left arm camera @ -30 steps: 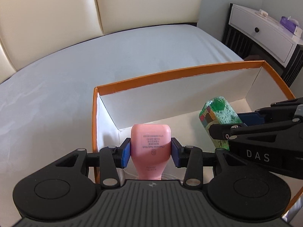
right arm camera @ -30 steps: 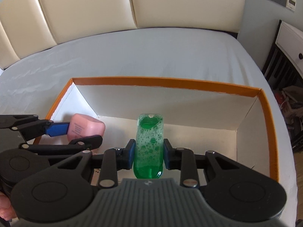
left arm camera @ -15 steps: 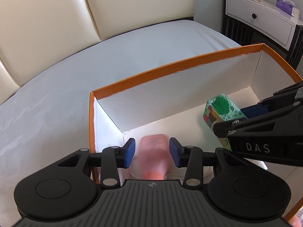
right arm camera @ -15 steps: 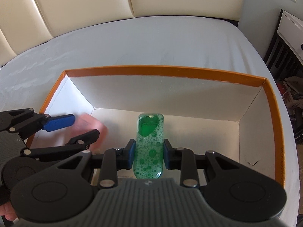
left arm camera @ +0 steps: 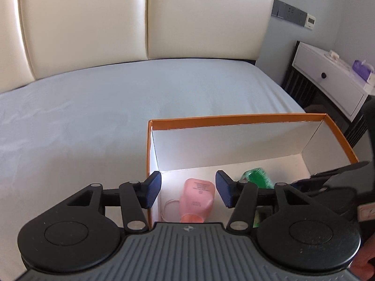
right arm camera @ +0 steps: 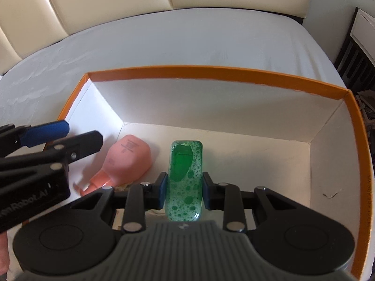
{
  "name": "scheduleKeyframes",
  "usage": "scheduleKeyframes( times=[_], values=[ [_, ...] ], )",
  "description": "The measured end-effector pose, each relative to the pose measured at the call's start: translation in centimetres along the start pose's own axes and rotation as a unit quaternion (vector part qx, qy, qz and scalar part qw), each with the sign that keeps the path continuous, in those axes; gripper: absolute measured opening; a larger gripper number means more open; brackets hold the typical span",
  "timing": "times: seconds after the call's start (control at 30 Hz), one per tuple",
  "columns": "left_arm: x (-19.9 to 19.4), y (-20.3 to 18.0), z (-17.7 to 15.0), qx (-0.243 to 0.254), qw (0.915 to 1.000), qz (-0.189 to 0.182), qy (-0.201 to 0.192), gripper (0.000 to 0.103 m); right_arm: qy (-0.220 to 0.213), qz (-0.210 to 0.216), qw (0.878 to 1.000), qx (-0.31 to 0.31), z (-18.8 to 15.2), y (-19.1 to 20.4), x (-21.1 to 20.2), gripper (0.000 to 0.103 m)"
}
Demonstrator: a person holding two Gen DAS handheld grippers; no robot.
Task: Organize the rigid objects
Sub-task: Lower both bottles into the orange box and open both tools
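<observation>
A pink bottle [left arm camera: 196, 200] lies on its side on the floor of an orange-rimmed white box [left arm camera: 236, 118], near the left wall; it also shows in the right wrist view [right arm camera: 127, 161]. My left gripper [left arm camera: 188, 190] is open and empty, raised above the bottle. My right gripper [right arm camera: 184, 193] is shut on a green bottle of bubbly liquid [right arm camera: 185, 180] and holds it inside the box [right arm camera: 211, 73], right of the pink bottle. The green bottle [left arm camera: 256, 178] shows partly behind my left gripper's right finger.
The box sits on a pale grey bed sheet [left arm camera: 93, 107] with a cream padded headboard [left arm camera: 140, 18] behind. A white bedside drawer unit [left arm camera: 332, 82] stands to the right. A small loop of cord [left arm camera: 170, 207] lies on the box floor by the pink bottle.
My left gripper opened and let the pink bottle drop onto the box floor, then rose and pulled back. My right gripper lowered the green bottle deeper into the box.
</observation>
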State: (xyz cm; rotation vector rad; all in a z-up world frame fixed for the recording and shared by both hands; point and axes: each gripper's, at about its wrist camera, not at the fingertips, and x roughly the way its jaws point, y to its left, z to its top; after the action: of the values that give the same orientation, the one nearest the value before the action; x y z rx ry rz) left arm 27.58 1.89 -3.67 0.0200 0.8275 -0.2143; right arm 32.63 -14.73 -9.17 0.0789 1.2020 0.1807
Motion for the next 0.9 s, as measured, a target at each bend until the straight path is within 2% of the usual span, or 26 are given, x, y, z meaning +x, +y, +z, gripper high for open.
scheduleKeyframes(
  times=[0.2,0.37,0.5,0.8,0.9],
  values=[
    [0.4,0.9,0.1,-0.035,0.9991,-0.022,0.003,0.064,0.013,-0.002,1.000,-0.021,-0.2,1.7,0.7,0.029],
    [0.6,0.7,0.2,-0.036,0.9989,-0.029,0.003,0.065,0.021,-0.007,0.999,-0.040,0.0,2.4,1.0,0.029],
    [0.5,0.7,0.1,-0.039,0.9987,-0.034,0.005,0.065,0.006,-0.019,0.998,-0.058,0.0,2.9,0.5,0.030],
    [-0.3,-0.3,-0.3,-0.030,0.9985,-0.045,-0.002,0.065,-0.045,-0.050,0.995,-0.074,-1.6,2.9,-2.0,0.042],
    [-0.6,-0.8,-0.5,-0.024,0.9985,-0.049,-0.006,0.065,-0.059,-0.055,0.993,-0.082,-2.7,2.9,-2.6,0.043]
  ],
)
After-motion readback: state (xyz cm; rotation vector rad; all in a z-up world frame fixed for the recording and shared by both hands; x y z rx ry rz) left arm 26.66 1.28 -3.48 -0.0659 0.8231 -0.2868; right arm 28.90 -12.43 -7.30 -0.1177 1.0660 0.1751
